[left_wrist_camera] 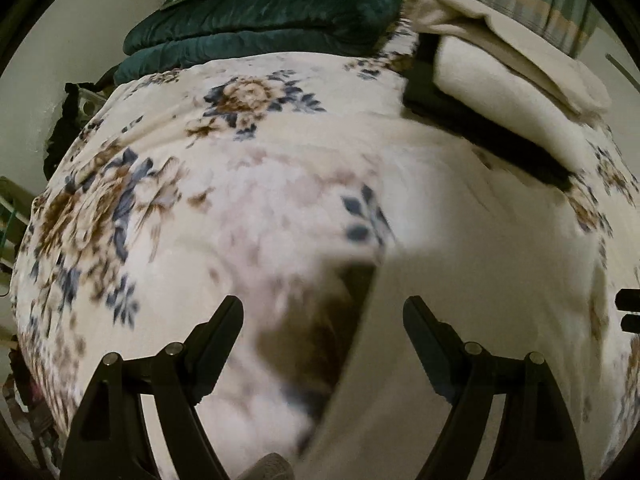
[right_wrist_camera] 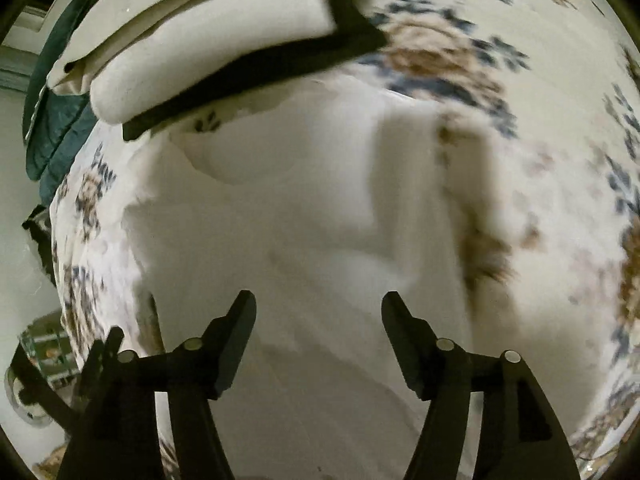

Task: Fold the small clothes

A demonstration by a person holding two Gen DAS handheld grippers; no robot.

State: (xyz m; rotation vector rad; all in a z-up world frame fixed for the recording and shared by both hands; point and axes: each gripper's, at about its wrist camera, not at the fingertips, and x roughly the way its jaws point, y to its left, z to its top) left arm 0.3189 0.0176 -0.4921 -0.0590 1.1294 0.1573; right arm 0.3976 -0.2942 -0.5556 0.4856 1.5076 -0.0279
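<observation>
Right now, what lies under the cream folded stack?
A black folded garment lies under the cream folded stack, on the floral blanket. Anything between the layers is hidden.

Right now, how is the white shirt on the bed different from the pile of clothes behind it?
The plain white shirt lies spread out in a single layer, while the pile of folded cream and black clothes is stacked in layers. The shirt is all white; the pile shows a black piece underneath pale ones. The shirt lies near both tools, the pile farther back. Both rest on the floral bedspread.
</observation>
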